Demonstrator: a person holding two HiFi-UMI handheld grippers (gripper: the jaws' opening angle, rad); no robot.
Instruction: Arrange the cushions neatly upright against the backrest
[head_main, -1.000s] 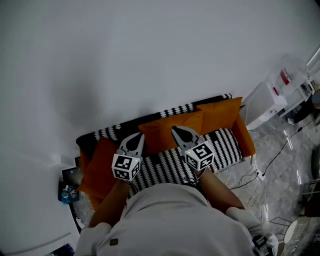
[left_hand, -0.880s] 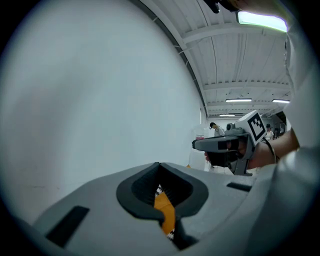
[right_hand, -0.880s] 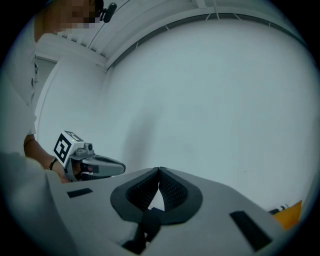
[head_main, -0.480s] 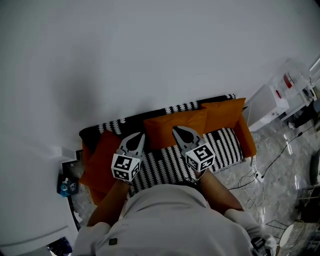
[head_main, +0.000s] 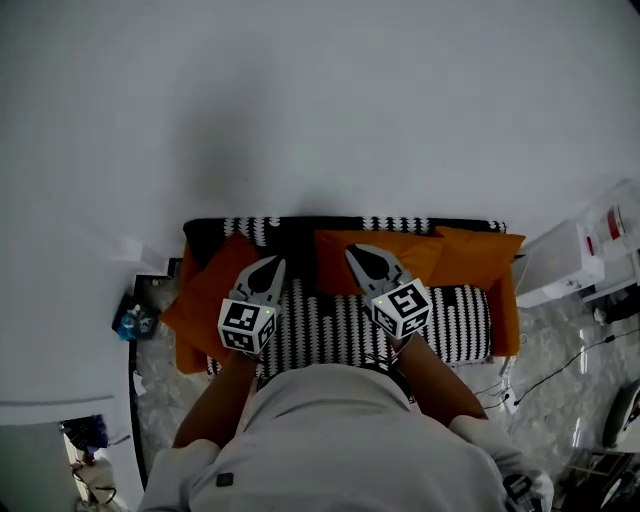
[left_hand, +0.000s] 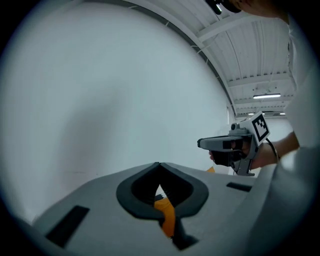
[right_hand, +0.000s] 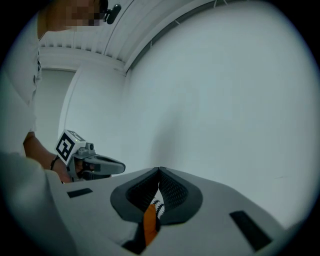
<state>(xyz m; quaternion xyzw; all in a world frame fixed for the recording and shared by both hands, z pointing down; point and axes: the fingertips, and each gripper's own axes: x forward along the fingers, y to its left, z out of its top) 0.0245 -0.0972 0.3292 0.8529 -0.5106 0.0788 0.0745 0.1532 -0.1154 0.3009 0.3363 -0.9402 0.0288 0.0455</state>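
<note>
Head view: left tongs (head_main: 269, 264), right tongs (head_main: 358, 252) both closed, empty, near orange cushions (head_main: 472, 250).

Dim, flat light; soft shadow on the wall (head_main: 250, 160); gripper views bulge, their corners black.

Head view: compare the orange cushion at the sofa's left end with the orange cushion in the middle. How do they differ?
The left cushion sits skewed, a corner toward the backrest; the middle cushion lies square, its long edge along the backrest. The left cushion overhangs the left end of the striped seat; the middle cushion stays within it. Both are plain orange.
</note>
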